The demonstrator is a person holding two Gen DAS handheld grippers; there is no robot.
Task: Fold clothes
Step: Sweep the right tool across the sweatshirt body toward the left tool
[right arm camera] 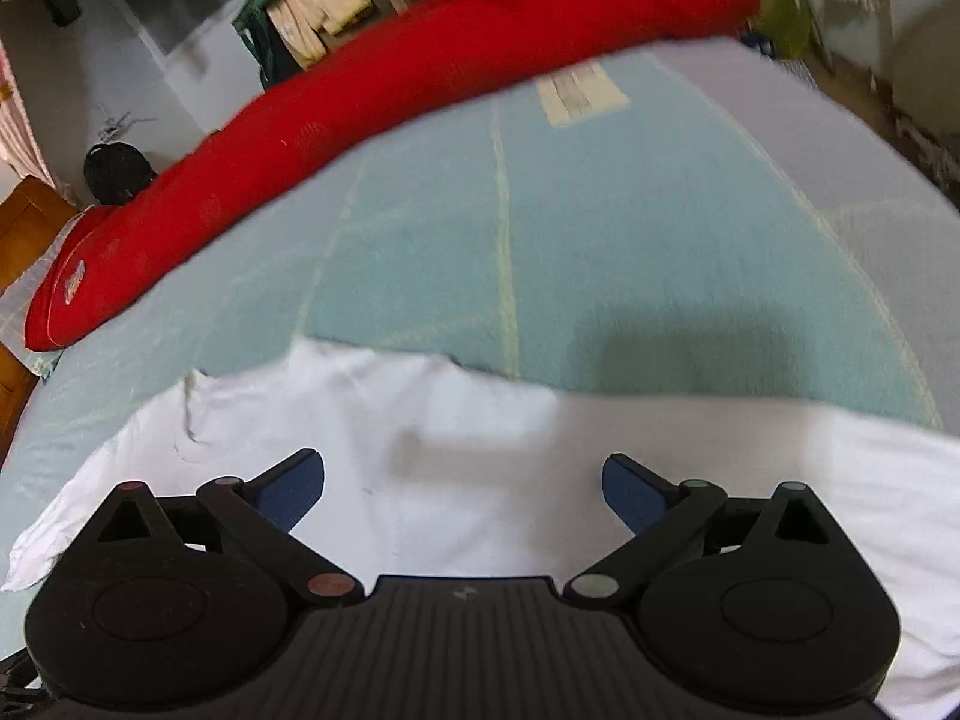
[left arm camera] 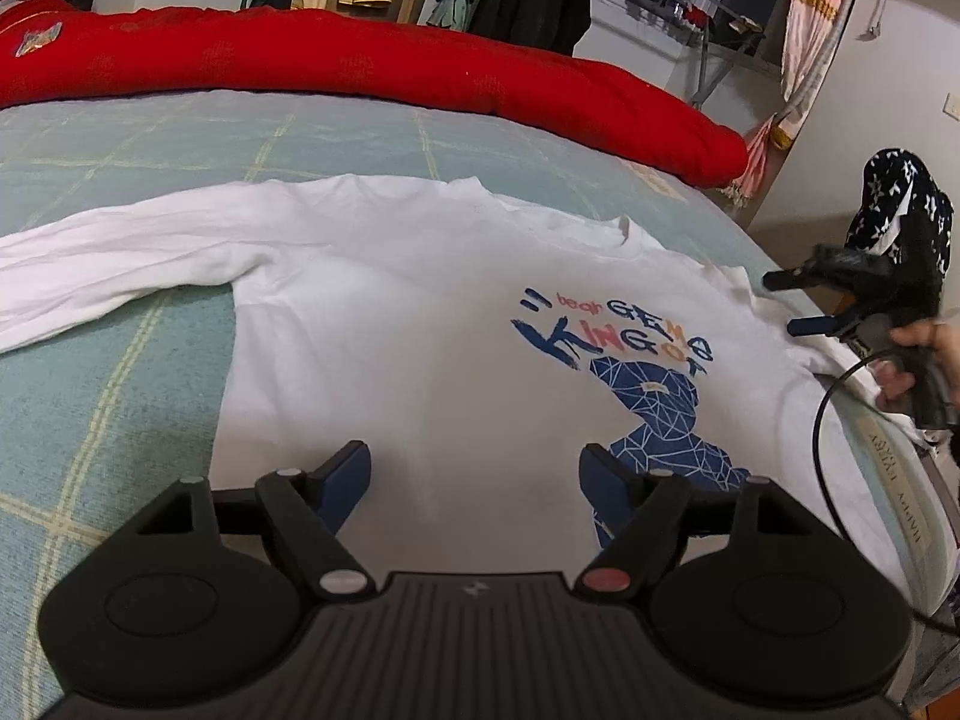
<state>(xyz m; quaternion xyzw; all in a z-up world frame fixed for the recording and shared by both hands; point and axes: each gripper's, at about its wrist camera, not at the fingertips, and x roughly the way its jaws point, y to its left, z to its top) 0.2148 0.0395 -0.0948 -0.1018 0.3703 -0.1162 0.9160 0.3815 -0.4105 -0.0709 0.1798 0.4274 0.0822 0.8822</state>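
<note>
While the white shirt (left arm camera: 384,312) lies flat on the bed (left arm camera: 120,360), both the left gripper (left arm camera: 474,468) and the right gripper (right arm camera: 462,480) stand released above it; the cloth looks light and limp, best pinched at a sleeve.

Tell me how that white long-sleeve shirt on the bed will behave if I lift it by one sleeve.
The white shirt will probably hang limp, since it lies wrinkled and flat on the bed. It looks like thin fabric, so likely light. The long sleeve stretched out to one side would probably trail and drag rather than hold its shape.
</note>
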